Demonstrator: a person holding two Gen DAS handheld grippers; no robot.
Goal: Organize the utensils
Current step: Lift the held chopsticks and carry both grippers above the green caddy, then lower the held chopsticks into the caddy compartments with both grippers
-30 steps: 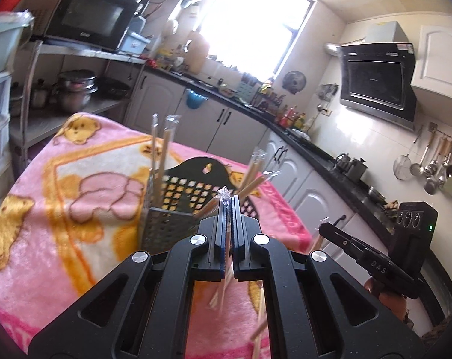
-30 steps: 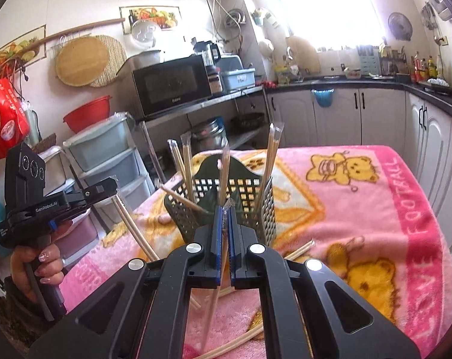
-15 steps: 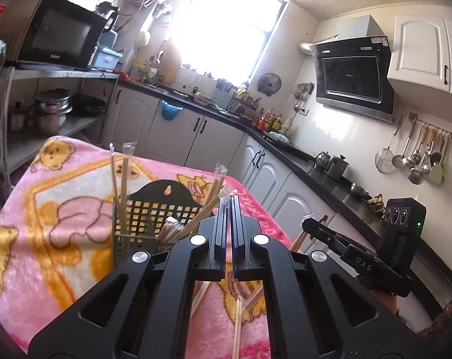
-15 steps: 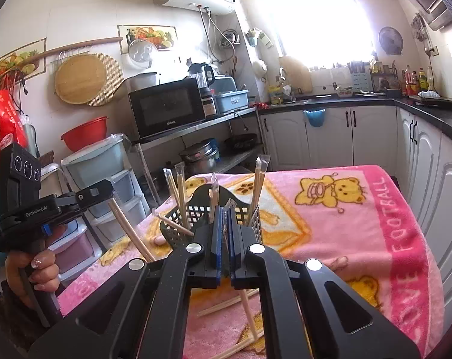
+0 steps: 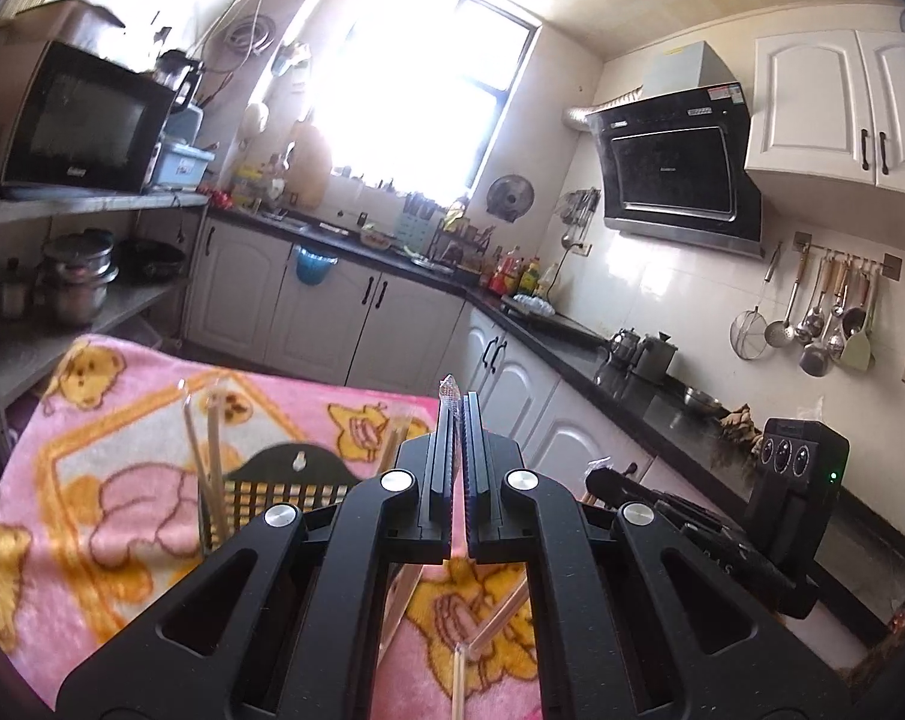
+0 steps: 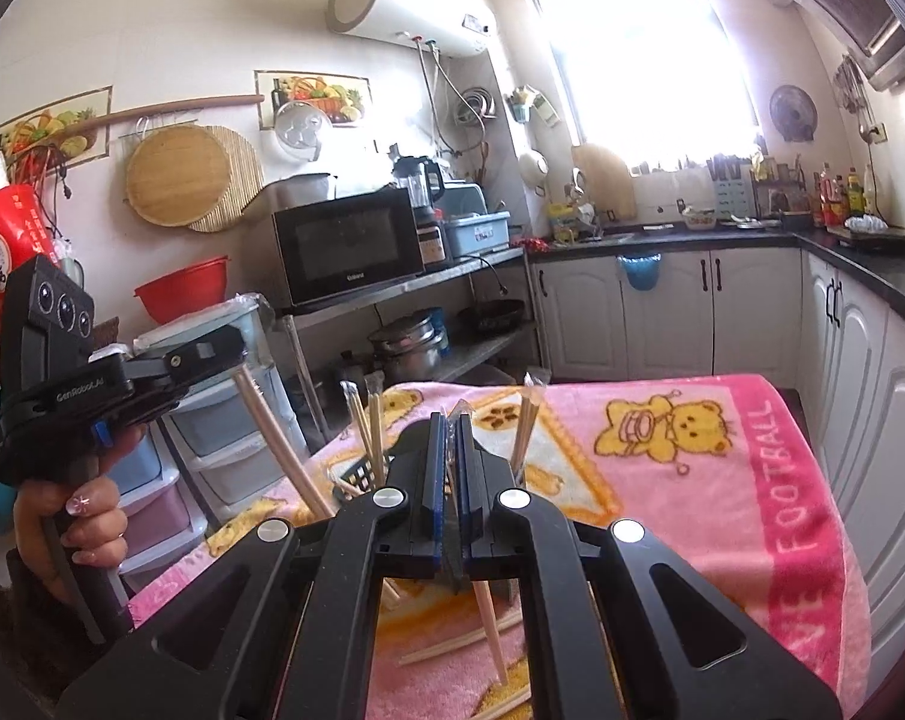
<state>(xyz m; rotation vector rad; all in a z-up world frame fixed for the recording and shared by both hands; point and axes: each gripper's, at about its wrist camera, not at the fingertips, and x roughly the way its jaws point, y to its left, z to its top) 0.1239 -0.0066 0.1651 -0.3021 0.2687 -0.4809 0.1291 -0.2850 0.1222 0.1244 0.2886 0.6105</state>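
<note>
Now both grippers raised above worktop. Left gripper [image 5: 457, 420] jaws nearly closed on wrapped chopsticks [image 5: 448, 387]; right gripper [image 6: 446, 438] likewise pinches wrapped pair [image 6: 493, 630], hung tip-down, probably for dropping upright into basket [image 5: 284, 483]. Loose pairs [image 6: 452, 648] left on blanket [image 6: 722, 480].

Wrapped wooden chopsticks [image 6: 375, 433] stand upright in a black mesh holder [image 5: 284, 489]; more chopsticks [image 6: 452, 648] lie loose on the blanket.

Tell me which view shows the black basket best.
The left wrist view. There the basket shows its arched back and a wide stretch of grid wall, with chopsticks standing in it, though the left gripper hides its lower right. In the right wrist view only a corner of it peeks out beside the right gripper.
</note>
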